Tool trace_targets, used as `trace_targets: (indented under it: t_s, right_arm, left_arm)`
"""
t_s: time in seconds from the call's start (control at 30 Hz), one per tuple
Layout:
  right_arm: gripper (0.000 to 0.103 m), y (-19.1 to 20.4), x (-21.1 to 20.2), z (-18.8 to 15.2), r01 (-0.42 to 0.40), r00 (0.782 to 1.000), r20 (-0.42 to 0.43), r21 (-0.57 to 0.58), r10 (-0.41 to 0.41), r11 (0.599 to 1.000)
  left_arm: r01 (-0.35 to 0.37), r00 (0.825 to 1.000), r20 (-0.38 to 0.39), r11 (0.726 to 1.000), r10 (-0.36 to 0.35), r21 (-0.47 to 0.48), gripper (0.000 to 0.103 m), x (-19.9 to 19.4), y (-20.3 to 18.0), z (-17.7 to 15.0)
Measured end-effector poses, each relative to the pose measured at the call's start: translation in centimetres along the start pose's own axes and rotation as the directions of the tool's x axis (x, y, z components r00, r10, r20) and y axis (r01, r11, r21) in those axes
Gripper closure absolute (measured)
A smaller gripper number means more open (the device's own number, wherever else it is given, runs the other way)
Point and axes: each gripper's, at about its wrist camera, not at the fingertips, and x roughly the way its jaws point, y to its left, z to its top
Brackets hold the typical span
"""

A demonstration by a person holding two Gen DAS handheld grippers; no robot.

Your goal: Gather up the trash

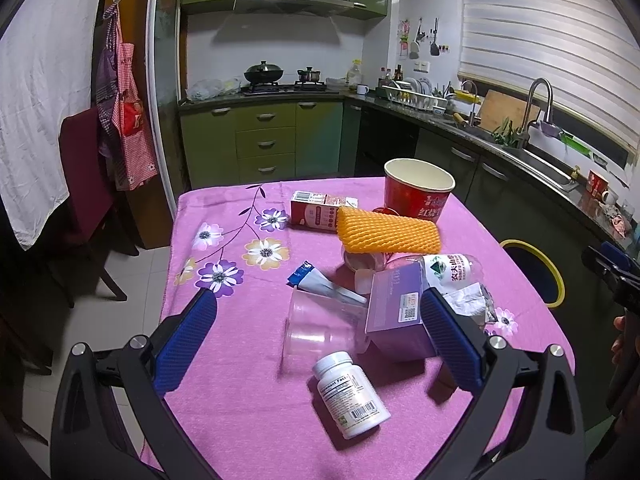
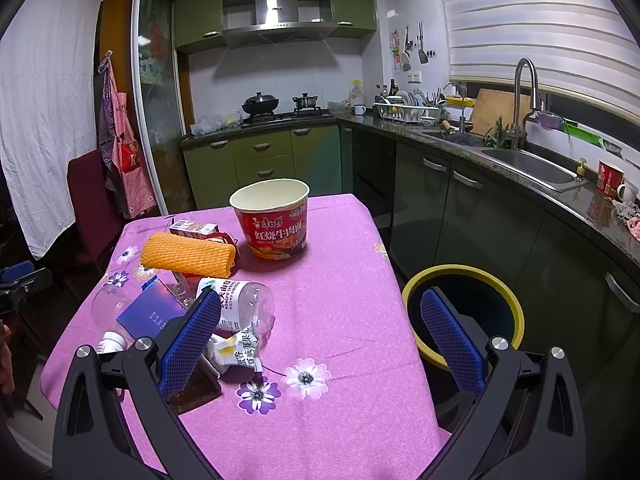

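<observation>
Pink flowered cloth covers the surface (image 1: pixel 240 420), and the trash lies heaped toward its right half, within reach of the yellow-rimmed bin (image 2: pixel 516 312) that stands on the floor just off the right edge, presumably set there so each piece can be carried a short way and dropped in.

The left gripper (image 1: pixel 318 334) hangs over the near part of the pile with its blue fingers spread wide and nothing between them. A clear plastic cup (image 1: pixel 316 332) lying on its side sits right in that gap, with a white pill bottle (image 1: pixel 350 396) nearer the front edge and a purple box (image 1: pixel 394 312) touching the cup beside the right finger. From its position the cup looks the likeliest first pick, though the bottle is as close.

The right gripper (image 2: pixel 316 342) is likewise wide open and empty, held above the right side of the surface with one finger over the pile and the other over the bin's mouth. Just beside its left finger lie a crumpled white wrapper (image 2: pixel 234 350) and a squashed water bottle (image 2: pixel 244 304). Farther back, toward the far edge, an orange foam net (image 2: pixel 188 256) rests against a small carton (image 1: pixel 316 208), and a red noodle bowl (image 2: pixel 274 220) stands upright, apart from the rest.
</observation>
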Motion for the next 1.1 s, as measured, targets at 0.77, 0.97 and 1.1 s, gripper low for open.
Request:
trace_targets:
  t_s: [0.77,0.97,1.1]
  right_arm:
    - [0.004,-0.63,0.04,0.68,0.003,1.000,-0.018,0.007,-0.003,1.000]
    - [0.004,-0.58,0.07,0.66,0.004,1.000,-0.021,0.007,-0.004,1.000]
    - [0.004,-0.60,0.13,0.69,0.004,1.000,-0.026,0.006,-0.004,1.000]
  left_arm:
    - [0.010,1.000,-0.007,1.000,-0.010,0.002,0.006,0.29,0.03,-0.22]
    - [0.010,1.000,-0.007,1.000,-0.010,0.003,0.006,0.29,0.07,-0.28]
    - [0.012,1.000,-0.011,1.000,-0.012,0.004,0.006,0.37,0.09,-0.38]
